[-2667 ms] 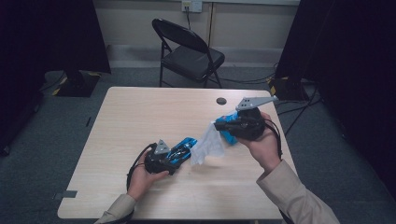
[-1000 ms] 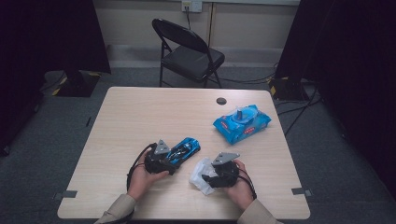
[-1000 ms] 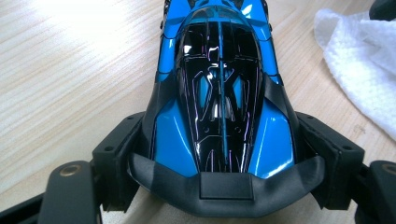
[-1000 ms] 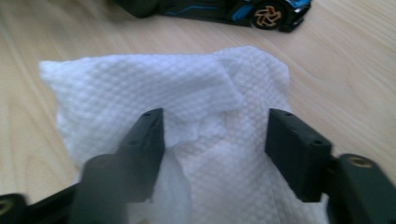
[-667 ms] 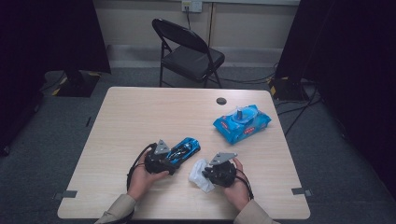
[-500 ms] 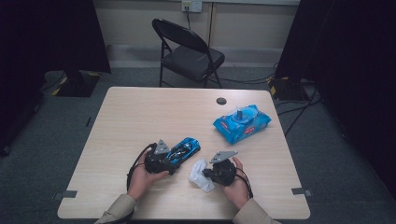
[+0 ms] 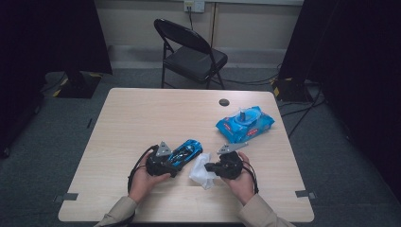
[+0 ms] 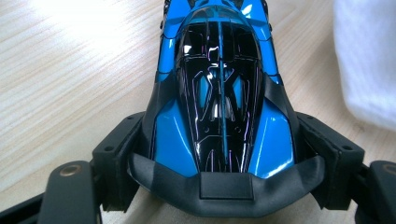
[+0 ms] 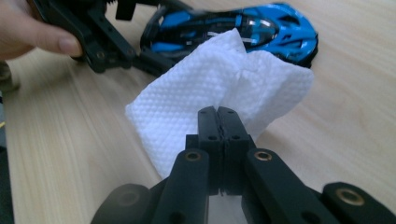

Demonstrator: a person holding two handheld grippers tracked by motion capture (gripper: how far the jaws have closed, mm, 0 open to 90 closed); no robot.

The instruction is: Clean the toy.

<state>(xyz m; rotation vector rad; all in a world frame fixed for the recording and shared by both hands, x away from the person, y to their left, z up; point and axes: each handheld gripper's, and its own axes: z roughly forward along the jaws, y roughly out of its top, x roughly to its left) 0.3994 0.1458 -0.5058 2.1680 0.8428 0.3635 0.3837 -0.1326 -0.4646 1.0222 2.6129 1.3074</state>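
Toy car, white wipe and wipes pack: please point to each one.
toy car (image 8: 219, 93), left gripper view, black roof.
white wipe (image 9: 201, 88), right gripper view, textured middle.
wipes pack (image 7: 245, 124), high view, blue top.

Beyond the work we see a blue pack of wipes (image 7: 245, 124) lying on the far right of the wooden table (image 7: 142, 113), a small dark round disc (image 7: 224, 102) near the far edge, and a black folding chair (image 7: 191, 54) standing behind the table on grey carpet.

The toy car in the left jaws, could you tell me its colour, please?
The toy car is blue with glossy black; clearest in the left gripper view.
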